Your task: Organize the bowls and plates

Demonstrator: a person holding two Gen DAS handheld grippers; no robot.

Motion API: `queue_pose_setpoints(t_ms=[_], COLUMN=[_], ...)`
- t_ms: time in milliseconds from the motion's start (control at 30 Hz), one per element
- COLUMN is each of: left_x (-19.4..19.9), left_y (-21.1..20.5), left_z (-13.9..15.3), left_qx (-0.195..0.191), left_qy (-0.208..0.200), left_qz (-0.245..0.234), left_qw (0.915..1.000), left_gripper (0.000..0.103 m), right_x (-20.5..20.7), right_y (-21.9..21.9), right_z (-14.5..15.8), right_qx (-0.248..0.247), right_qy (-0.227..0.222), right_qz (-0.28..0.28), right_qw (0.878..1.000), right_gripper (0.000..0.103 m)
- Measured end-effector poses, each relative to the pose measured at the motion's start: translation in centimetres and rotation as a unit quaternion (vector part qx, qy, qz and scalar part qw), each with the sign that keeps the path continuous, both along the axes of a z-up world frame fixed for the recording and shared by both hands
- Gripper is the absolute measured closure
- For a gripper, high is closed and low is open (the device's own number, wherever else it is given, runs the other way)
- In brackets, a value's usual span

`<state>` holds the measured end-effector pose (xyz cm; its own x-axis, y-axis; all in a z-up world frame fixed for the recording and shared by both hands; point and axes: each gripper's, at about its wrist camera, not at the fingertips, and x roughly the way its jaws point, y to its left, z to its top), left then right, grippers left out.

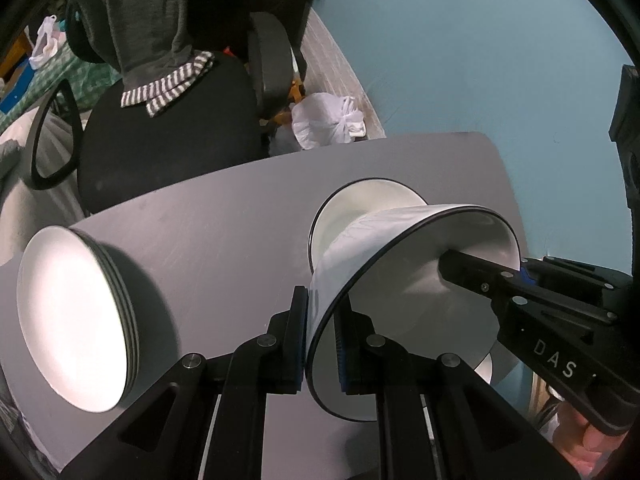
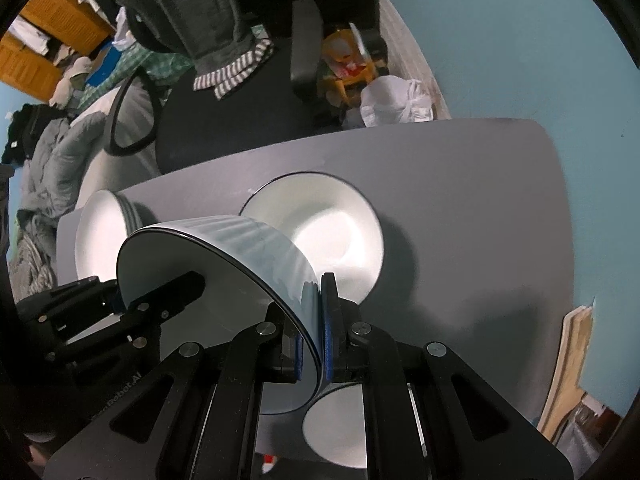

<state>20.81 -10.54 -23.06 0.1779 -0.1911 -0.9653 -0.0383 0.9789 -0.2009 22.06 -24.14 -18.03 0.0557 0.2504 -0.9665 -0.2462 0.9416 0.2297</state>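
Over the grey table (image 1: pixel 224 216), a white bowl (image 1: pixel 384 240) is held off the surface, the left gripper (image 1: pixel 320 344) clamped on its near rim and the right gripper (image 2: pixel 312 344) pinching the opposite rim. Behind it, at twelve o'clock, rests a second bowl (image 2: pixel 320 216); at nine o'clock, a stack of plates (image 1: pixel 76 320).

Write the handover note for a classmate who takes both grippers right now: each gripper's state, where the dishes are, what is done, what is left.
Left gripper: jaws shut on the near rim of the ribbed bowl.
Right gripper: jaws shut on the opposite rim of that bowl, which is held tilted above the grey table.
Second bowl stands on the table just beyond.
Stack of plates stands at the table's left.
Done: plates stacked.
Left: probably nest the held bowl in the second one.
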Motion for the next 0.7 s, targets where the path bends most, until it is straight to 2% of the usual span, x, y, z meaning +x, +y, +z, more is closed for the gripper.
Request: queue_pose_setpoints(t_ms=[433, 700], left_x=[3.3, 4.4], left_y=[-1.1, -1.7], left_z=[-2.2, -2.5], left_qx=[0.014, 0.019], left_qy=[0.021, 0.025], left_qz=[-0.010, -0.013], left_qw=[0.9996, 0.9994], left_gripper=[0.091, 0.091], right_x=[2.9, 3.6], right_y=[-1.4, -1.9], right_z=[-2.4, -3.5], right_qx=[0.007, 0.007], right_qy=[0.036, 0.056], right_qz=[-0.028, -0.043], right_qw=[0.999, 0.997], right_gripper=[0.095, 0.095])
